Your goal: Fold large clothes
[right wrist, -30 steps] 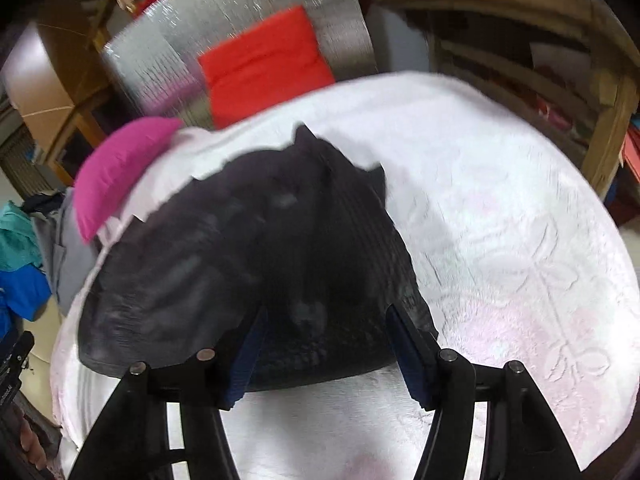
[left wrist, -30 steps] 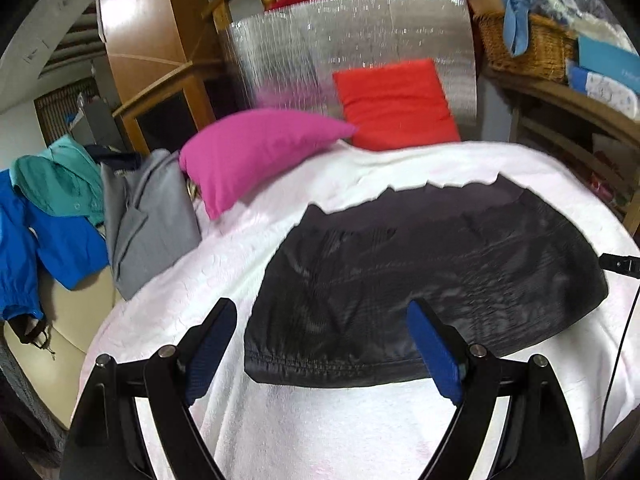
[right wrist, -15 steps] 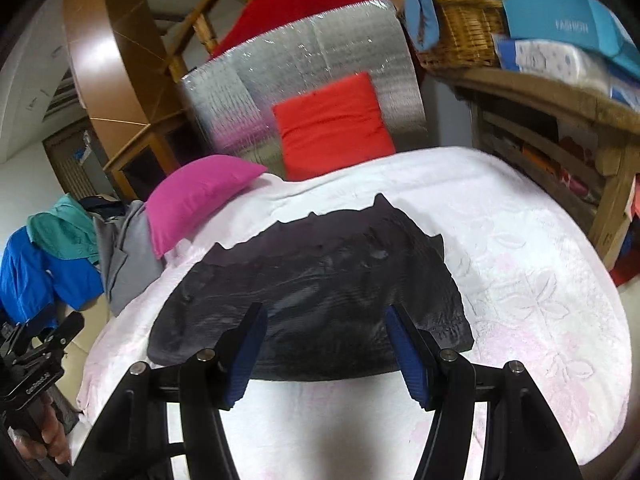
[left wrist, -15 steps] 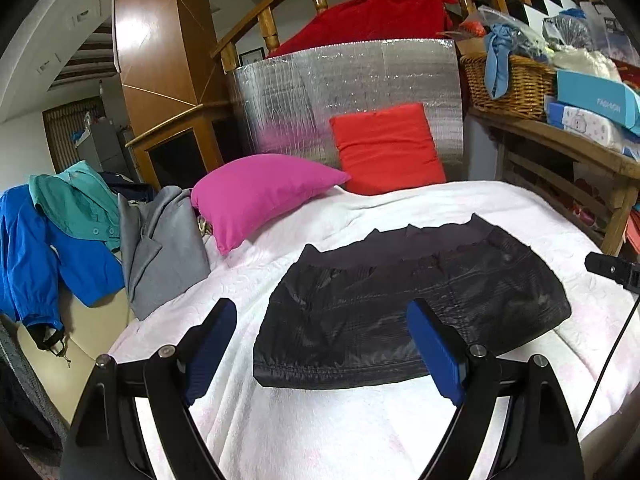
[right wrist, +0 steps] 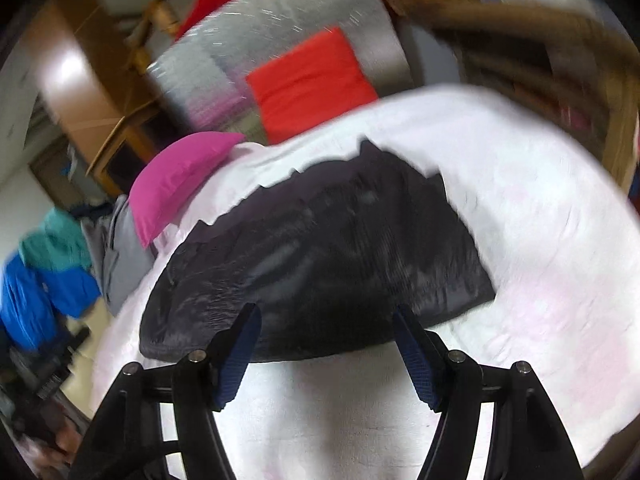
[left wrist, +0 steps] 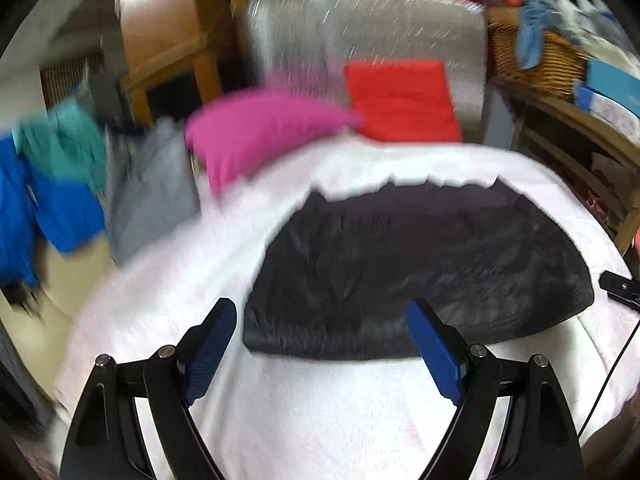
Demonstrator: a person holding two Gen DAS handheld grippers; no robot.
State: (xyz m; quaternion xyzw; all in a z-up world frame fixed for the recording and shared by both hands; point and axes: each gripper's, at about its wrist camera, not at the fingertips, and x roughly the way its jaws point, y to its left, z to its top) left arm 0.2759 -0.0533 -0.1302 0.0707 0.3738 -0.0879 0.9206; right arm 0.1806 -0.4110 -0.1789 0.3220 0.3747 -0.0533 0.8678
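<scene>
**Both tongs open above the near hem of the black garment**

Your left gripper [left wrist: 320,344] hangs with its blue-padded fingers spread wide and nothing between them; the pads frame the near left corner of the shiny black folded garment [left wrist: 420,264] without touching it. Your right gripper [right wrist: 326,346] is also open. Its jaws have just been opening further, and they hold nothing: the garment's near edge shows in the gap, but the pads do not press on it.

The garment lies flat on the white embossed bed cover [left wrist: 340,408], spread crosswise, its near hem rounded and its far edge jagged, towards the pillows. In the right wrist view the same garment [right wrist: 320,248] fills the middle of the bed, with bare cover around it on all sides.

Behind it a magenta pillow [left wrist: 260,128] rests at the left of the bed head, just beside a red square cushion [left wrist: 400,100] that leans on a silver quilted foil panel [left wrist: 360,32]. Off the left edge of the bed lies a grey garment [left wrist: 152,188], with teal and blue clothes [left wrist: 60,184] past it. A wicker basket [left wrist: 532,56] stands on the wooden shelf at the right. Both views are blurred, so the fabric's surface detail may be creases or stitching; you cannot tell which.
</scene>
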